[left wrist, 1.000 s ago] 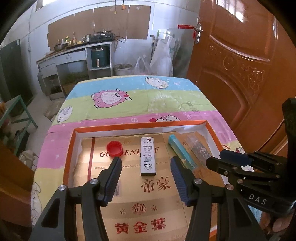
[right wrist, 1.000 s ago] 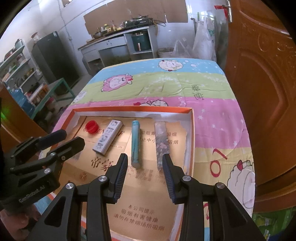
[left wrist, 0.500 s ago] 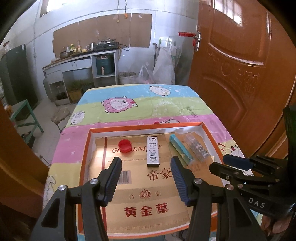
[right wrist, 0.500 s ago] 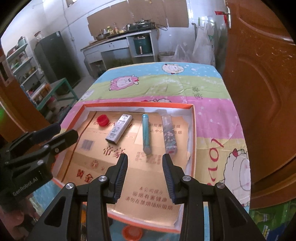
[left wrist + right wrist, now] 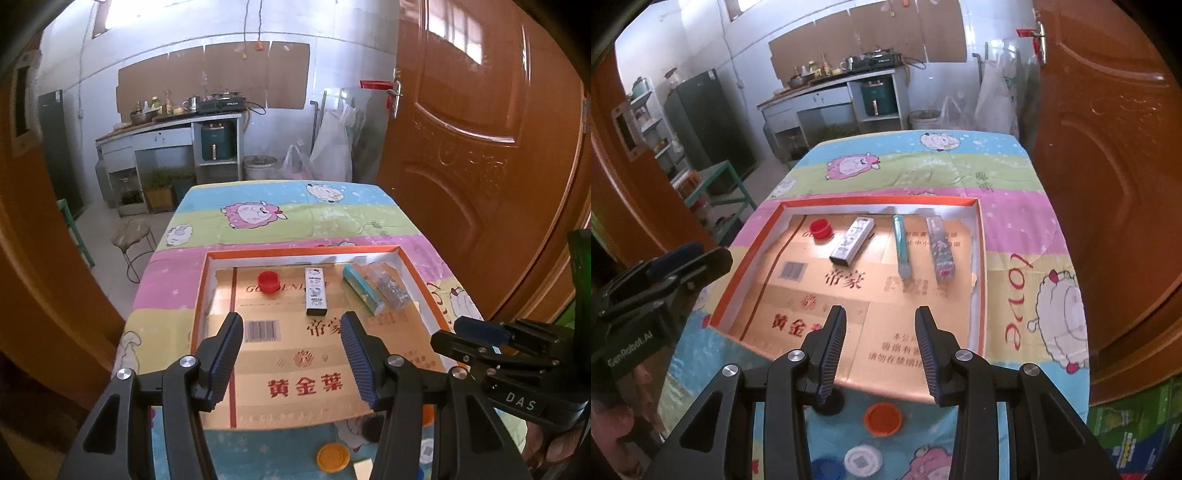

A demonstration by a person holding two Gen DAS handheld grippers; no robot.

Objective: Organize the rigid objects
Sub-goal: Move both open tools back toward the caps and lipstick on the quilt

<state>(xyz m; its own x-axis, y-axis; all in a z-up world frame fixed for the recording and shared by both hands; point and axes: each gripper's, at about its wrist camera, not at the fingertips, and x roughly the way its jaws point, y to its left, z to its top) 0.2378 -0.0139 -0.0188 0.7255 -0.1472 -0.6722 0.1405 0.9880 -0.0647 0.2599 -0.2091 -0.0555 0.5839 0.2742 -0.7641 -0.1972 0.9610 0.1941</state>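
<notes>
An orange-rimmed shallow box (image 5: 300,251) (image 5: 750,251) lined with gold cardboard lies on the cartoon-sheep tablecloth. Along its far side lie a red cap (image 5: 268,281) (image 5: 820,228), a white carton (image 5: 316,291) (image 5: 852,240), a teal tube (image 5: 361,289) (image 5: 900,244) and a patterned tube (image 5: 391,288) (image 5: 940,247). My left gripper (image 5: 291,356) hangs open above the box's near part, nothing between its fingers. My right gripper (image 5: 880,345) also stands open and empty over the box's near edge. Each gripper shows in the other's view, the right gripper (image 5: 498,339) and the left gripper (image 5: 657,273).
Loose caps lie on the cloth in front of the box: an orange cap (image 5: 882,418) (image 5: 333,458), a white cap (image 5: 862,459) and a blue cap (image 5: 822,467). A brown door (image 5: 480,147) stands close on the right, a stool (image 5: 133,236) on the left, a kitchen counter (image 5: 170,125) beyond.
Both grippers have pulled back and risen away from the row of objects, so the whole box and the loose caps in front of it now show. The objects have not moved.
</notes>
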